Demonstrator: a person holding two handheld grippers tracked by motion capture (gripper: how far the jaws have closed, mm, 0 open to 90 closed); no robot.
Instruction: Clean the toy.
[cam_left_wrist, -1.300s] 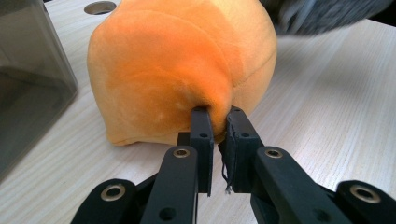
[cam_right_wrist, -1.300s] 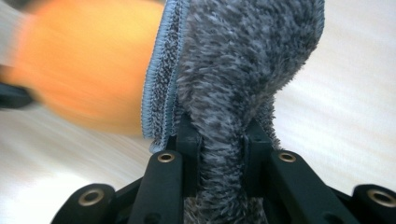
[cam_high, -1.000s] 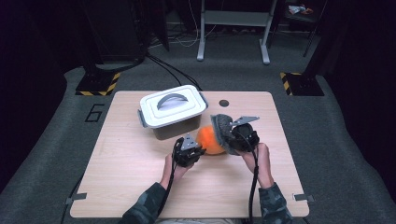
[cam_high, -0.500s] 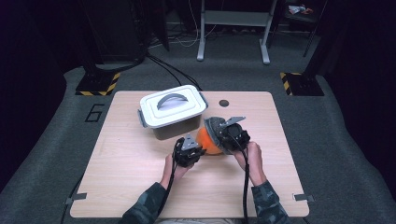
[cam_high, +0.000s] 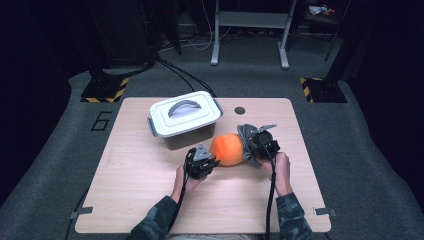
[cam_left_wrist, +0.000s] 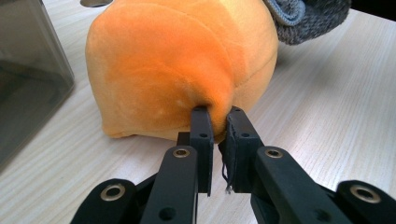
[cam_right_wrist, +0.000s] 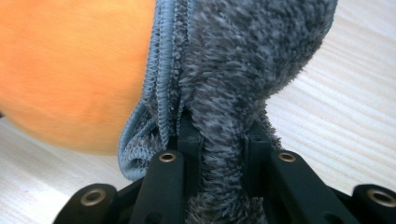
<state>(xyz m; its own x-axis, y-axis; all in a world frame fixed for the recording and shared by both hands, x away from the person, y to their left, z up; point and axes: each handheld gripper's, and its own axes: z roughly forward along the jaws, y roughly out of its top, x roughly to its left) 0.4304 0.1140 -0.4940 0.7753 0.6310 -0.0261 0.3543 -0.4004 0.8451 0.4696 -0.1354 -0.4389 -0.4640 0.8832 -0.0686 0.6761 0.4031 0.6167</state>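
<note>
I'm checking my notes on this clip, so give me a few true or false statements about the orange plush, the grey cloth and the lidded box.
1. The left gripper pinches a fold of the orange plush. True.
2. The right gripper is open and holds nothing. False: its jaws are shut on the grey cloth.
3. The white box has its lid on. True.
4. The orange plush lies inside the box. False: it rests on the table, in front of the box.
5. The grey cloth sits on the plush's right end in the high view. True.
</note>
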